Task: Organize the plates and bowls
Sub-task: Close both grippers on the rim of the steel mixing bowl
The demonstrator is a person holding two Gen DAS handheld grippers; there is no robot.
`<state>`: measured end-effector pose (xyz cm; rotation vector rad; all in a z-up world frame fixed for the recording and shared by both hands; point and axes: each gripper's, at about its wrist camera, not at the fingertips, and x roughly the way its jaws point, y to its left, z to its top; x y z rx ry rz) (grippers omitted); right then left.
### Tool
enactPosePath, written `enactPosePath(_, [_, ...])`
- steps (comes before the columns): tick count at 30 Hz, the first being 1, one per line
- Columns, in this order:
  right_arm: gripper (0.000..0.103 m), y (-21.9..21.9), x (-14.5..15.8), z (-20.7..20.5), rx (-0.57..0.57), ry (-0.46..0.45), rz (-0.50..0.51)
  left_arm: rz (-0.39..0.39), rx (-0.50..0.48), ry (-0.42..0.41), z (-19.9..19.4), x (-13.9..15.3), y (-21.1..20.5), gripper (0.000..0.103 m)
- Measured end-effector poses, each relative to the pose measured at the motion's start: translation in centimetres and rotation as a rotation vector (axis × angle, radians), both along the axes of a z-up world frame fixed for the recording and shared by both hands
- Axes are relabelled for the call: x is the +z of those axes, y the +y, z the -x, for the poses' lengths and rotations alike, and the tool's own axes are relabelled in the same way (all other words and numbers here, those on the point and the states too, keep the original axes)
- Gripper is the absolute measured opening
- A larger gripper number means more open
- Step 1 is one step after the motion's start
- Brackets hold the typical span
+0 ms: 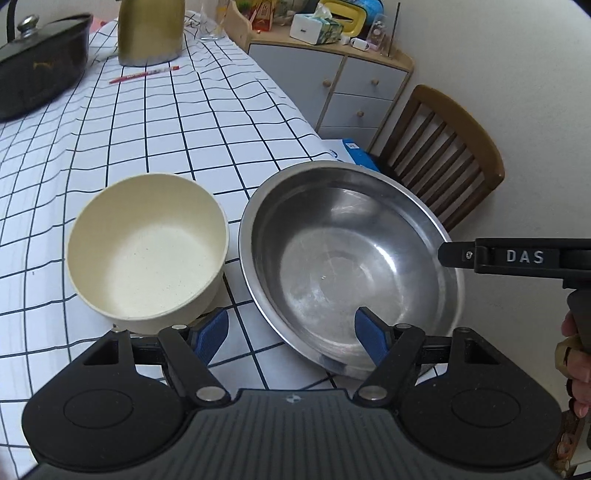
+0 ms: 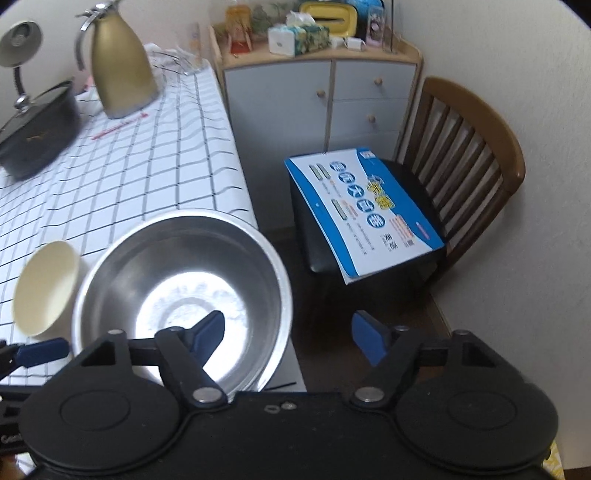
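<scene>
One readable label, "DAS", on right claw (image 1: 448,254) beside steel bowl (image 1: 351,258).

Your way between the cream bowl (image 1: 147,247) and the steel bowl (image 1: 347,266) is tight: the two stand just beside each other near the table's (image 1: 155,122) right edge. Beyond them you have a wide stretch of bare checked cloth. At the far end, the black lidded pot (image 1: 40,62), gold jug (image 1: 149,31) and red pen (image 1: 144,74) block you. Off the right edge, the chair (image 2: 461,166) with its blue box (image 2: 362,210) narrows the floor gap
</scene>
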<state>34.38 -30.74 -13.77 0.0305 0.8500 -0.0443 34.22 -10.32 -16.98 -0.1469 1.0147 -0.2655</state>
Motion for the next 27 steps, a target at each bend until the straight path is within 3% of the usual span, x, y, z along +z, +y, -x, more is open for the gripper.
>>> enactPosePath(2, [0.066,-0.2,-0.6,-0.6,-0.007,0.016,-0.015,-0.001,0.002,0.013,-0.5,-0.4,-0.1,0.059])
enactPosePath(4, [0.059,-0.4,-1.0,-1.1,-0.014,0.027,-0.024,-0.002,0.002,0.030,-0.9,-0.8,-0.2,0.055])
enactPosePath(7, [0.048,-0.5,-1.6,-1.7,-0.018,0.042,-0.025,-0.012,-0.003,0.041,-1.3,-1.3,-0.5,0.038])
enactPosePath(15, [0.016,-0.3,-2.6,-1.7,0.000,0.045,-0.064,-0.030,0.003,0.034,-1.5,-1.5,-0.6,0.024])
enactPosePath(27, [0.016,0.5,-1.1,0.0,0.023,0.003,-0.012,-0.036,-0.002,0.010,-0.5,0.0,-0.7,0.022])
